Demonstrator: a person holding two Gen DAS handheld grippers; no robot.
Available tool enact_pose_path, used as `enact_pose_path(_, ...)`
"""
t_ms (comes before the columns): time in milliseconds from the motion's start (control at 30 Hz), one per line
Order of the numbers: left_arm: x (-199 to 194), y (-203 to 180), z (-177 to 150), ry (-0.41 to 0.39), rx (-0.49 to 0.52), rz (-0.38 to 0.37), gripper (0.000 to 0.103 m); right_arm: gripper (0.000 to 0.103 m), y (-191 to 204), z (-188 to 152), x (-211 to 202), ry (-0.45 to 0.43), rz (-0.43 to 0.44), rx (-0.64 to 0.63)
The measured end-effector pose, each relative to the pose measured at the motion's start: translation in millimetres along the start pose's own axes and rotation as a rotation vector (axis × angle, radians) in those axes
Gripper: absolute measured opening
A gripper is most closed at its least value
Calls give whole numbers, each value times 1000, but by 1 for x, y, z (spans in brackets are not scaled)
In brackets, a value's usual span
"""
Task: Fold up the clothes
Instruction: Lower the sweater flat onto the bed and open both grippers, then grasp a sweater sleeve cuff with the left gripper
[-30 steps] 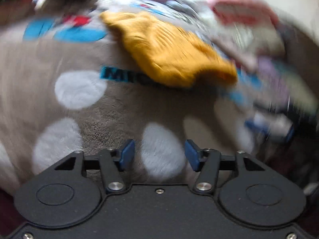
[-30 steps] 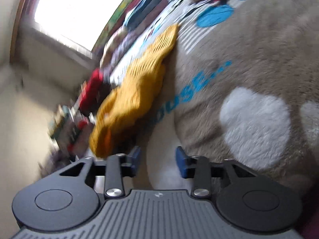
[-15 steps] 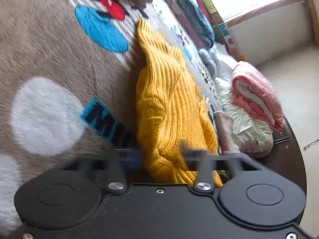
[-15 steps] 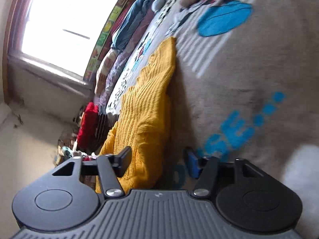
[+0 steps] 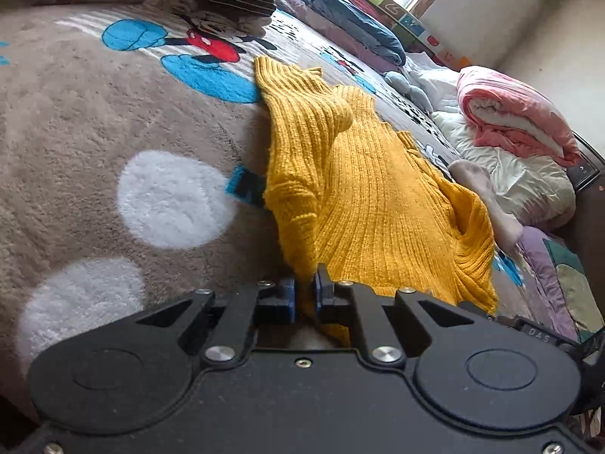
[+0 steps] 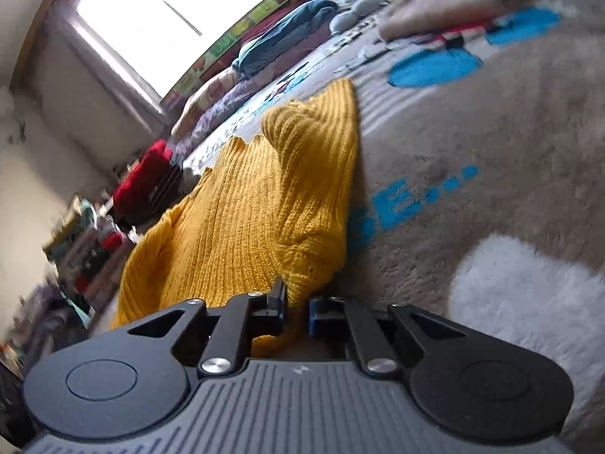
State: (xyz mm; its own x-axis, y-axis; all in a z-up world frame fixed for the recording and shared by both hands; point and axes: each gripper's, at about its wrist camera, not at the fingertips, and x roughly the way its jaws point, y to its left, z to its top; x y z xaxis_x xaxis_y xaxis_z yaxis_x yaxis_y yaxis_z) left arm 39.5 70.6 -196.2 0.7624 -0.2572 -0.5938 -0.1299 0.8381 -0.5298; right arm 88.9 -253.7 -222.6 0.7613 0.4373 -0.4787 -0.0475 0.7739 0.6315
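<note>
Yellow sweater [image 5: 363,196] pinched at frame bottom.
Left gripper [image 5: 304,297] and right gripper [image 6: 295,312], both low and level, clamp its knit edge.

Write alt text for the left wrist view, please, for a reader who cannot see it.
The left gripper is shut on an edge of a mustard-yellow knit sweater, which lies rumpled on a beige fleece blanket with white dots.

Bedroom: plush blanket [image 5: 94,121], folded bedding [image 5: 518,113]
</note>
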Motion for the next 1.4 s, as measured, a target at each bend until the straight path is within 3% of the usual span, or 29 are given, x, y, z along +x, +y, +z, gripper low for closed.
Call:
enact_pose_path(133,-6,2,-2,40,-30,-9,14,15,5,-1,-1,21,-6,0)
enact_pose_path(300,-20,11,-3,90,-86,-17,18,35,5,-3,-16,54,-5,27)
enact_pose_path(467,-36,25,9,49,-179,-25,50,63,2,-5,-39,1,6,65)
enact_pose_path(600,-40,34,27,0,-195,-28,54,68,-9,5,-42,-81,-7,85)
enact_pose_path(700,-40,41,44,-41,-170,-33,57,68,-41,13,-43,-156,10,218)
enact_pose_path(767,-37,45,54,-56,-162,-39,69,68,-63,17,-43,-201,57,323)
enact_pose_path(900,-23,51,76,-22,-170,-80,73,79,-75,23,-33,-239,124,369)
enact_pose_path(1033,-4,50,102,24,-162,-102,73,103,-66,30,-20,-214,163,297)
enact_pose_path(1100,7,50,114,34,-166,-103,73,103,-59,33,-12,-184,146,238)
enact_pose_path(1400,60,50,166,21,-150,-84,72,103,-62,34,-3,-255,159,184)
